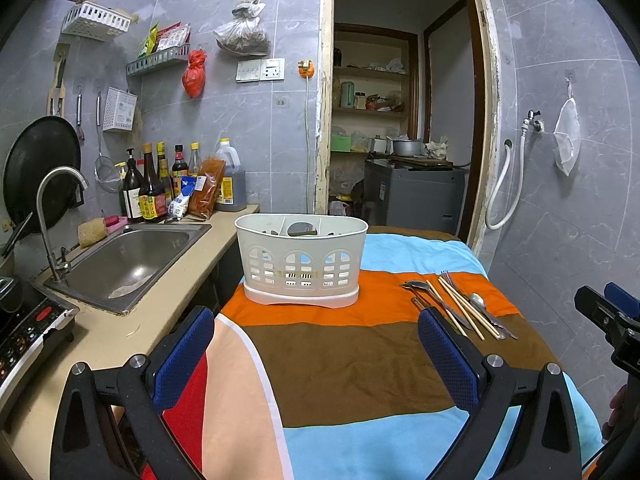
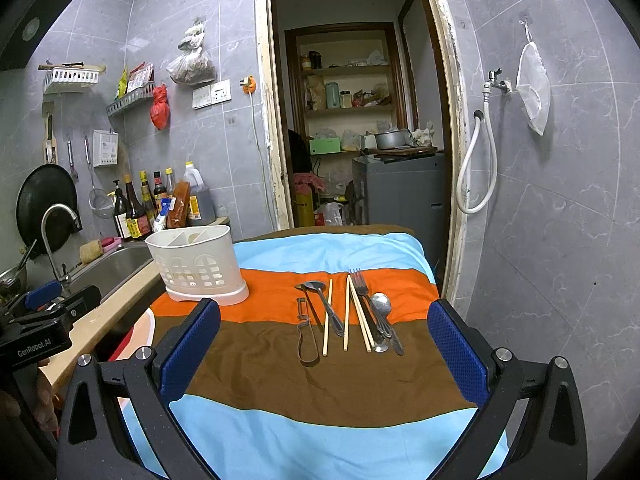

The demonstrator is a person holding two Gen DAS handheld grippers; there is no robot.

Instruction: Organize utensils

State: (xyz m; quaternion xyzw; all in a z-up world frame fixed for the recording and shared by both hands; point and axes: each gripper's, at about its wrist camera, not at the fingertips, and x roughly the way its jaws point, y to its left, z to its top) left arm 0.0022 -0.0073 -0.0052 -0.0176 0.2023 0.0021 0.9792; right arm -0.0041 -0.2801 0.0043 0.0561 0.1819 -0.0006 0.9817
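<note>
Both tongs, left tongs (image 1: pixel 316 344) and right tongs (image 2: pixel 324 334), are hanging wide apart, gripping nothing, above the striped cloth (image 2: pixel 320 376). Utensils (image 2: pixel 352 316) are lying loose right of the white caddy (image 2: pixel 196 268).

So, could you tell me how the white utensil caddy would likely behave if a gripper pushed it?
The white utensil caddy looks like thin slotted plastic, so probably light. It is tall, so a high push may tip it. On the striped cloth, it might drag rather than slide.
</note>
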